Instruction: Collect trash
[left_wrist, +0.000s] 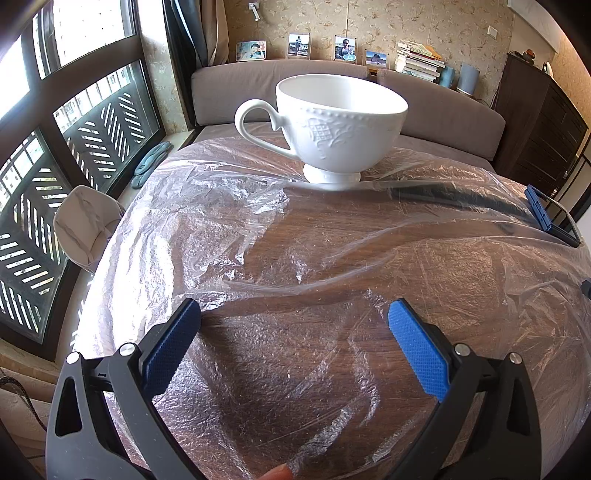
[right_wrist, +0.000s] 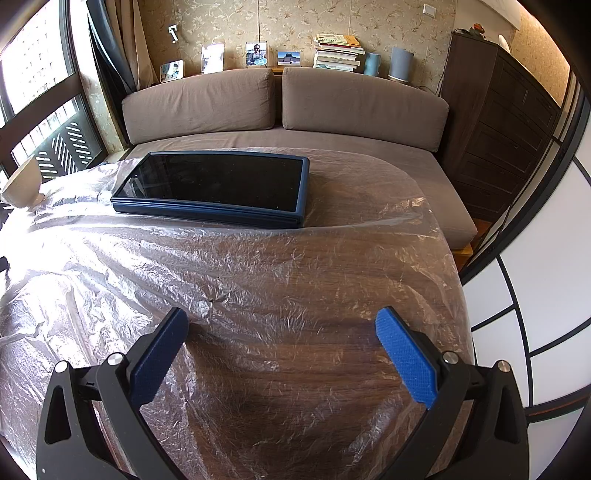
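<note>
Crinkled glossy plastic film (left_wrist: 229, 206); glazed white cup (left_wrist: 332, 125).

A thin, clear plastic sheet (left_wrist: 258, 236) (right_wrist: 280, 280) lies spread flat over the wooden tabletop, crinkled all over and bunched into ridges toward the window side. It drapes past the table's edges. A white cup and a dark tablet seem to rest on top of it, though folds blur this.

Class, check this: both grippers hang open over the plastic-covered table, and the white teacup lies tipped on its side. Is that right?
Not quite. The left wrist view shows the white teacup standing upright on its foot. The rest holds: left gripper and right gripper are open over the plastic sheet.
</note>
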